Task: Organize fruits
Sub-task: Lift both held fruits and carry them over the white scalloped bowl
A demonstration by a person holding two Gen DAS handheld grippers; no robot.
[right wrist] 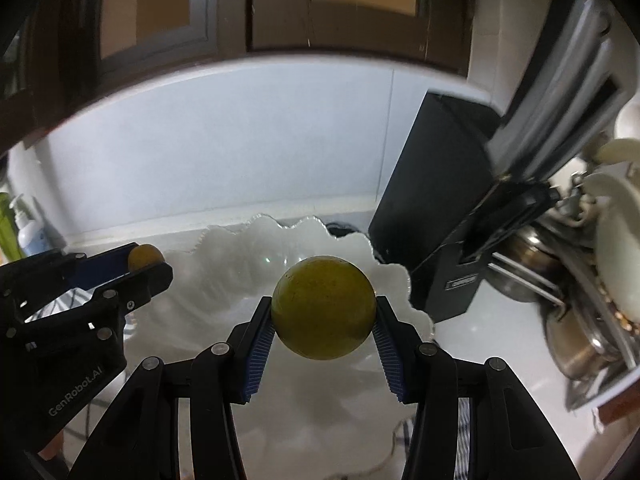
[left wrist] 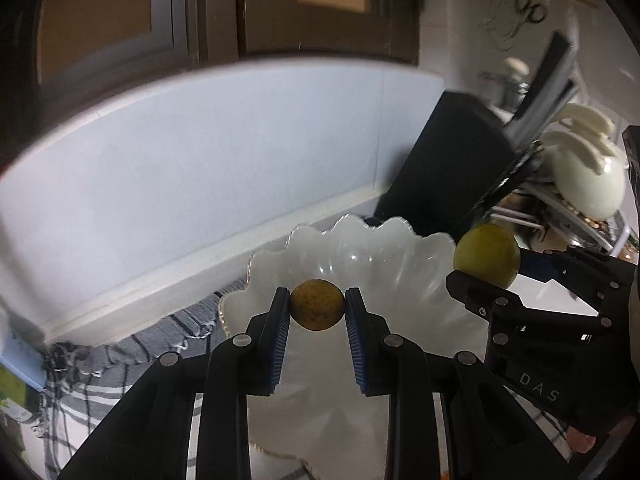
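Kitchen corner: white tiled backsplash, dark cabinets above, white counter (right wrist: 500,320) with a striped cloth (left wrist: 132,364) under the scalloped white bowl (left wrist: 400,256).

Left gripper (left wrist: 317,305): jaws clamped on a small speckled yellow fruit (left wrist: 317,305), held over the bowl's near side. Right gripper (right wrist: 324,314): jaws clamped on a bigger yellow-green fruit (right wrist: 324,314), also above the bowl, toward its right rim. Both pinched across the widest part, so they shouldn't roll out.

Bowl looks empty (part of the floor is hidden behind the jaws). My read: both fruits are staged for dropping in.

Right of the bowl: black box (right wrist: 436,216), then a dish rack (right wrist: 588,320) with pots and white crockery.
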